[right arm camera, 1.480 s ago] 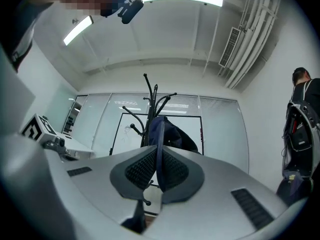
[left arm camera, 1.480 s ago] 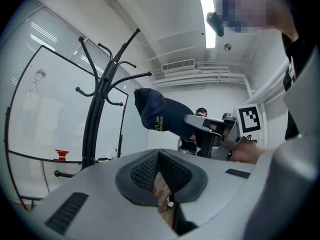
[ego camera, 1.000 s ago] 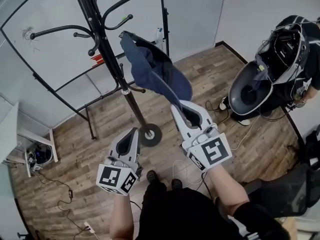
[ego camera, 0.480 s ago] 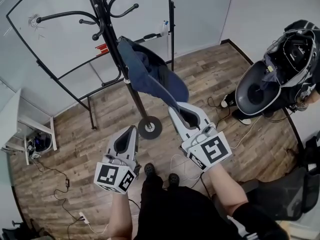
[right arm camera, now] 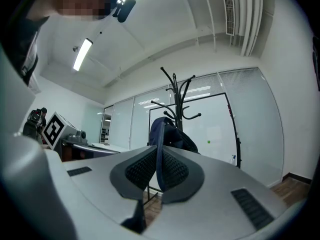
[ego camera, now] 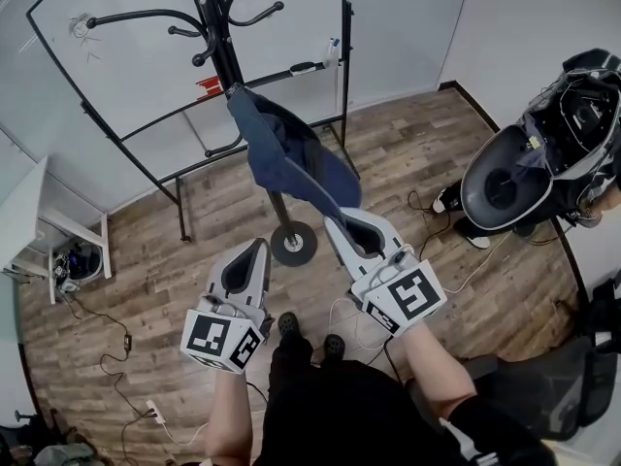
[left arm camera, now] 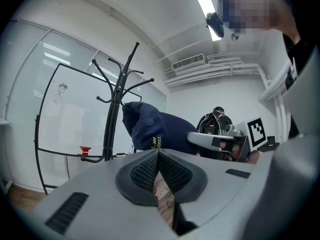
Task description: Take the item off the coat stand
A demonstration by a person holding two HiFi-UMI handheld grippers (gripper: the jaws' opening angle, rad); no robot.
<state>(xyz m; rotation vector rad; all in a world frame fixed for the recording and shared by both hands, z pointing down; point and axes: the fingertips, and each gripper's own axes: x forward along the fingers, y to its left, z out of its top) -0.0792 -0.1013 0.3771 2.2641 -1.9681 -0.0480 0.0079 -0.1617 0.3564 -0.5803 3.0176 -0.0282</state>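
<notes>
The right gripper (ego camera: pixel 335 223) has its jaws clenched on the lower edge of a dark blue cloth item (ego camera: pixel 286 158) with a small yellow print on it. In the right gripper view a thin fold of that cloth runs down between the ribbed pads (right arm camera: pixel 145 169), which press on it from both sides. A grip at the edge gives a firm pinch and leaves the bulk of the cloth free to swing clear of the hooks.

From the pinch, the item stretches up and away to the black metal coat stand (ego camera: pixel 225 37). Its top end lies right against the upper part of the pole, below the curved hooks. No view settles whether that end is caught on a peg or only hangs beside the pole. In the left gripper view the cloth (left arm camera: pixel 150 126) bulges just right of the pole, with no clear gap between them.

The left gripper (ego camera: pixel 258 250) has its jaws pressed together on nothing. In its own view the pads meet at the tips, and only the wood-plank floor (ego camera: pixel 408 153) shows below them. It is held low and to the side, near the stand's round base (ego camera: pixel 293 244) in the head view and apart from the cloth. It seems parked there to stay out of the way, since one gripper is enough for a light item.

I judge the lift-off to be under way, and the top end must come clear of the pole.
</notes>
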